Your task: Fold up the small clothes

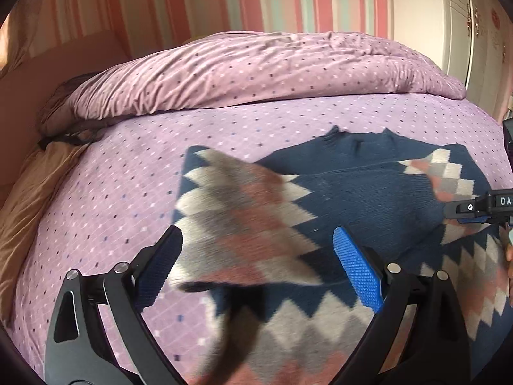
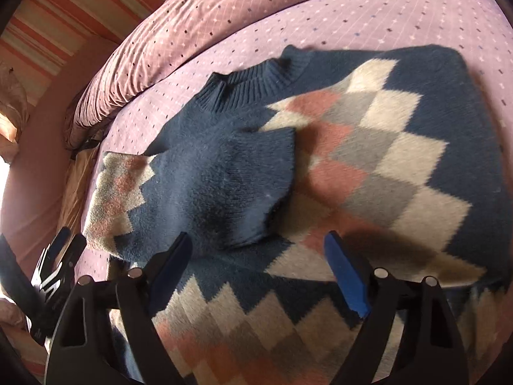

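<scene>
Item: sweater (image 2: pixel 368 147), lying collar-up at centre of bed (image 2: pixel 368 9), sleeves being folded across body to narrow it. Left gripper (image 1: pixel 256 266): jaws parted, sleeve (image 1: pixel 237 221) blurring between, at 6 o'clock. Right gripper (image 2: pixel 259 272): released, hovering.

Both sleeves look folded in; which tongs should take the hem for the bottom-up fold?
Probably the right tongs: open, directly over the navy argyle knit sweater's lower body. The left tongs, also open, sit at its side edge.
</scene>
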A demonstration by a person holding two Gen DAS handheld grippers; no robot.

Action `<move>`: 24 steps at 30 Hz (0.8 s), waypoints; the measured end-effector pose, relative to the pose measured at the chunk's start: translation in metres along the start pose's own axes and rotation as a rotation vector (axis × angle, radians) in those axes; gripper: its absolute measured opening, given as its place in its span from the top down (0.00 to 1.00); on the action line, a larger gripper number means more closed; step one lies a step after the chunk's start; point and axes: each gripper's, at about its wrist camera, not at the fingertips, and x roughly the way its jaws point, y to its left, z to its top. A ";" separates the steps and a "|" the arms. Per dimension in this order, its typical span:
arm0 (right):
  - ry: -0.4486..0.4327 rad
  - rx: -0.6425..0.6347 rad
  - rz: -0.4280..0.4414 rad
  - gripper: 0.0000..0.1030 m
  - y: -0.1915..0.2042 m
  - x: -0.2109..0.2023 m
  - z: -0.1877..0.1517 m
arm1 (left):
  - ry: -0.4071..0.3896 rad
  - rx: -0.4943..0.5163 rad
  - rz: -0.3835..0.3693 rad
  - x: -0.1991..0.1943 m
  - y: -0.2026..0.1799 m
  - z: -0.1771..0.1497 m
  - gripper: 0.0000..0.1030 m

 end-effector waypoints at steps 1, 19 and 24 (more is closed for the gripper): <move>0.004 0.006 0.005 0.18 0.001 0.002 0.001 | 0.000 -0.004 0.001 0.000 0.003 -0.002 0.08; -0.145 -0.058 -0.067 0.93 0.020 -0.013 0.025 | -0.004 -0.121 0.036 -0.002 0.053 -0.001 0.08; -0.253 -0.140 -0.150 0.93 0.018 -0.059 0.037 | 0.018 -0.173 0.041 0.006 0.063 0.003 0.08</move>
